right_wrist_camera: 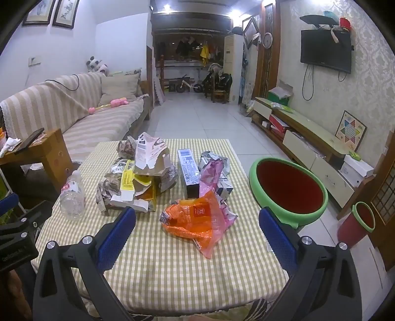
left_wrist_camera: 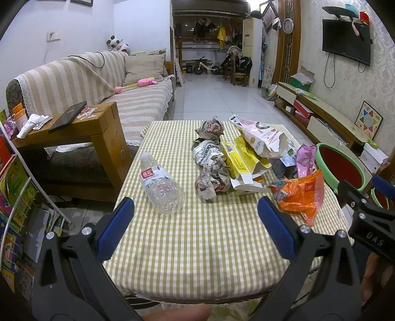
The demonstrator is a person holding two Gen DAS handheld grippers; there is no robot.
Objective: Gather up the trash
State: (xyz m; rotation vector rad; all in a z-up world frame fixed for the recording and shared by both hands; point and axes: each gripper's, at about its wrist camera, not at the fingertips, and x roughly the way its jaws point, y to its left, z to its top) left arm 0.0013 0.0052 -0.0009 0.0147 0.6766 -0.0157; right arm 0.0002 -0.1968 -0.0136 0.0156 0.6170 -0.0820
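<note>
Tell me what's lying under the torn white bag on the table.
The white bag rests on a yellow carton and crumpled newspaper. The carton's far end and whatever else sits beneath the bag are covered.

You are facing a long living room, with a table (left_wrist_camera: 187,247) in a green-checked cloth closest to you. Left of that table stands a sofa (left_wrist_camera: 103,84) under a striped beige cover, a wooden side table (left_wrist_camera: 98,128) at its near end. Right of the table a low TV cabinet (right_wrist_camera: 308,133) runs along the patterned wall, a black television (right_wrist_camera: 325,50) mounted above it and a round clock (left_wrist_camera: 287,25) further along. Beyond the table, pale floor tiles (right_wrist_camera: 197,118) stretch toward a dim back area where ceiling lights (right_wrist_camera: 167,7) shine.
</note>
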